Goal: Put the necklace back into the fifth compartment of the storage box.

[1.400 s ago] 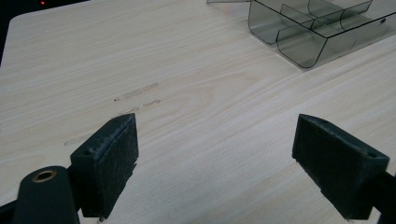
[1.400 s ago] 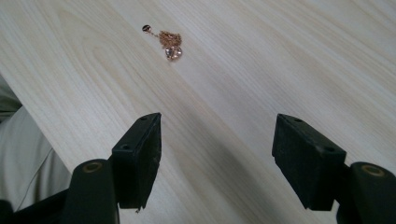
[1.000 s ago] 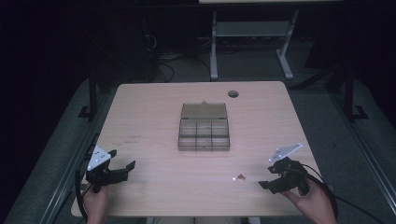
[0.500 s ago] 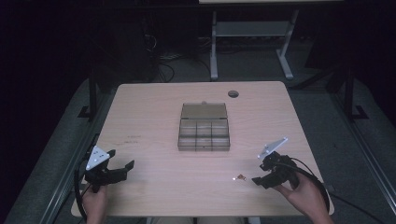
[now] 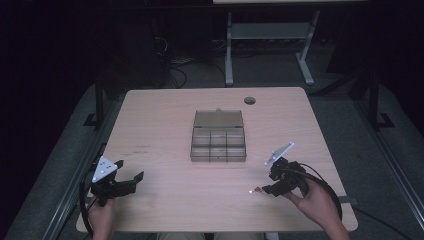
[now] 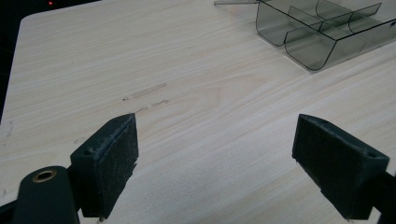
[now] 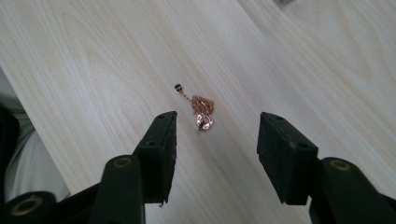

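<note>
step: right gripper [image 7: 212, 135] closing around gold chain [image 7: 201, 108], nothing pinched yet | left gripper [image 6: 215, 163] fingers wide, empty | next: lower, pinch

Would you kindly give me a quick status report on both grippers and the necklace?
Right gripper open, jaws just been closing, nothing gripped. Left gripper open, idle over bare table. Necklace bunched on the wood just ahead of the right jaws. Nothing in the way.

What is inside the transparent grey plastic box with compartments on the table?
The transparent grey plastic compartment box looks empty: its visible compartments show only bare bottoms, and its lid lies open behind. In the left gripper view the near compartments also hold nothing. The farthest corners are too dim to judge.
</note>
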Demonstrator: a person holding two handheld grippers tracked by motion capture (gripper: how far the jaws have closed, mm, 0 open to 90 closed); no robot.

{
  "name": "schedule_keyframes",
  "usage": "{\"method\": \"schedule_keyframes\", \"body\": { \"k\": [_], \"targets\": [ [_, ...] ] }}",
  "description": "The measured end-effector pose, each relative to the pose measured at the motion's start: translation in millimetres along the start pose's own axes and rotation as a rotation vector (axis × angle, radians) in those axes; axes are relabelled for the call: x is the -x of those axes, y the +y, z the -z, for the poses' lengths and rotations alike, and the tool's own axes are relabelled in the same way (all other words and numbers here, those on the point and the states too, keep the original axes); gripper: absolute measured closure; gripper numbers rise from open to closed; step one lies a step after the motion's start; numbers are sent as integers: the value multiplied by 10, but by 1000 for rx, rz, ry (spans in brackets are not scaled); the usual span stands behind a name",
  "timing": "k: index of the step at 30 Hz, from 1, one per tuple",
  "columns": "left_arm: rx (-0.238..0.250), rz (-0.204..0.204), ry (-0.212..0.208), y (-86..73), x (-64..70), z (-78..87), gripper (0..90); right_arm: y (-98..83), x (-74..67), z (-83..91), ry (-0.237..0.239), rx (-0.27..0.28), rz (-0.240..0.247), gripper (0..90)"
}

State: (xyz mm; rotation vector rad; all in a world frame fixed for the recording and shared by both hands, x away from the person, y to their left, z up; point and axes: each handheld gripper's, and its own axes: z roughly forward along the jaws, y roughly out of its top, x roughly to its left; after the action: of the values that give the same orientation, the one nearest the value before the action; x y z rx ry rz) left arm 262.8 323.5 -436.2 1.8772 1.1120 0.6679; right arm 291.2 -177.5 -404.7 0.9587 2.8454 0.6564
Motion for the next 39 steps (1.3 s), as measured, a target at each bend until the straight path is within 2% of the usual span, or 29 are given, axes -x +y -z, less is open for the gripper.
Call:
{"method": "schedule_keyframes", "body": {
  "k": [8, 16, 20, 39],
  "targets": [
    [3, -3, -2, 3, 2, -6, 142, 119, -16, -112, -11, -40, 24, 553],
    [1, -10, -3, 5, 0, -5, 142, 192, -32, -205, -5, -63, 32, 605],
    [-1, -1, -1, -1, -6, -2, 142, 219, -43, -259, 6, -81, 37, 628],
    [0, -6, -3, 0, 0, 0, 142, 245, -82, -418, -2, -137, 57, 710]
  ]
}}
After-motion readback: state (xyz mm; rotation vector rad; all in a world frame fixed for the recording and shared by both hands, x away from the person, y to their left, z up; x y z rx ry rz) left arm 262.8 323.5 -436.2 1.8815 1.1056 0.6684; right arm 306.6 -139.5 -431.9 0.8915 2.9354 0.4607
